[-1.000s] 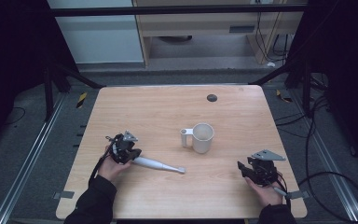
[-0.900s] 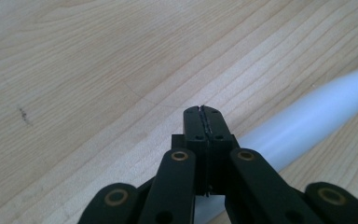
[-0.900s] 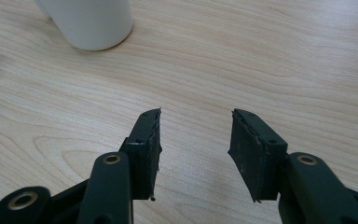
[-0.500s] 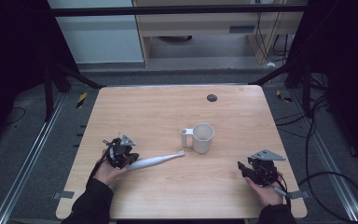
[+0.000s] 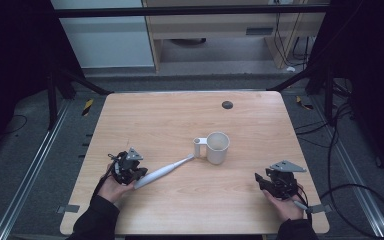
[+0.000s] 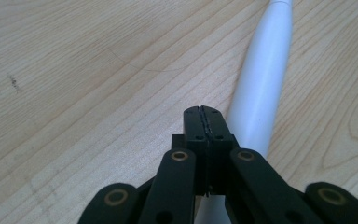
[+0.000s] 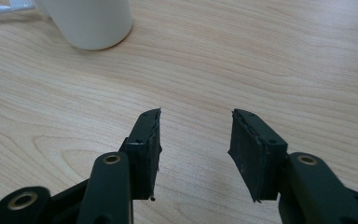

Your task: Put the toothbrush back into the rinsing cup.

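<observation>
While the left tongs (image 5: pixel 139 176) rest pressed together, gripping nothing, beside the butt of the white toothbrush (image 5: pixel 164 171), that brush lies loose on the bench (image 5: pixel 160 117), its head touching the handle of the white mug (image 5: pixel 217 147). Right tongs (image 5: pixel 260 182): spread wide, empty, well apart from both. Risk: a sideways nudge from the left tongs could roll the round handle away, or drive the head against the mug and shift it.

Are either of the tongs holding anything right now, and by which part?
The left tongs are shut beside the white toothbrush, near its handle end; a grip on it cannot be told. The right tongs are open, holding nothing.
</observation>
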A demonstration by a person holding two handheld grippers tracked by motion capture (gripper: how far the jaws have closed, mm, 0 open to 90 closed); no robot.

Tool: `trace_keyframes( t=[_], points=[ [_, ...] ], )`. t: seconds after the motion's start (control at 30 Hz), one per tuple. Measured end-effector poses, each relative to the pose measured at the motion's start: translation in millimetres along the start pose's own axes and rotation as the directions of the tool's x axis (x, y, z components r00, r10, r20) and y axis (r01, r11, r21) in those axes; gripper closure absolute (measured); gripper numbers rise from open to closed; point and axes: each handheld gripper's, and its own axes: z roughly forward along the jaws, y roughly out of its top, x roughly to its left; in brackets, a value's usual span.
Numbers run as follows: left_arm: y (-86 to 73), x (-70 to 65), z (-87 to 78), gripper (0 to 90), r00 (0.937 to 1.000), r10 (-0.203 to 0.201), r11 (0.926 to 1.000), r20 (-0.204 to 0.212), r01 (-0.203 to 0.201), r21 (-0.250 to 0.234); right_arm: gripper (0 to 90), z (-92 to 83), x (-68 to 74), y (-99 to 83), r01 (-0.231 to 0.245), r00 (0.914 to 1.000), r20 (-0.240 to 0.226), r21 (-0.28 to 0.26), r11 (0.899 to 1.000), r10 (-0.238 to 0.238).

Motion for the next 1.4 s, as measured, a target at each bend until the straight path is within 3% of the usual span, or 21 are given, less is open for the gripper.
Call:
trace_keyframes(
  t=[0.1,0.23,0.5,0.87,1.13,1.4],
  points=[
    [0.3,0.1,-1.8,89.6,1.0,-0.007,0.9999,-0.002,0.007,-0.008,52.9,-0.3,-0.9,-0.1,-0.003,1.0,-0.001,-0.003,1.0,0.003],
    [4.9,2.8,-12.6,89.4,0.9996,-0.029,0.9982,-0.001,0.029,-0.054,52.9,-1.2,-3.2,-1.1,-0.014,0.9999,-0.003,-0.002,1.0,0.014],
    [17.3,-3.0,-25.4,84.2,0.9997,0.004,0.9965,0.023,-0.002,-0.083,51.5,-2.2,-5.7,-0.2,-0.009,0.9999,0.01,-0.003,1.0,0.009],
    [39.6,-9.9,-20.3,68.4,0.9954,0.062,0.9972,0.073,-0.059,-0.047,49.2,-2.3,-8.9,1.0,0.005,0.9997,0.023,-0.003,1.0,-0.005],
    [55.6,-18.8,-11.4,62.6,0.9899,0.112,0.9936,0.087,-0.11,-0.025,47.7,-1.3,-9.1,1.6,0.012,0.9994,0.033,0.002,1.0,-0.012],
    [60.3,-23.3,1.4,59.2,0.9872,0.131,0.9911,0.09,-0.133,0.013,47.5,0.1,-10.5,1.7,0.012,0.9993,0.036,0.007,1.0,-0.012]
  ],
)
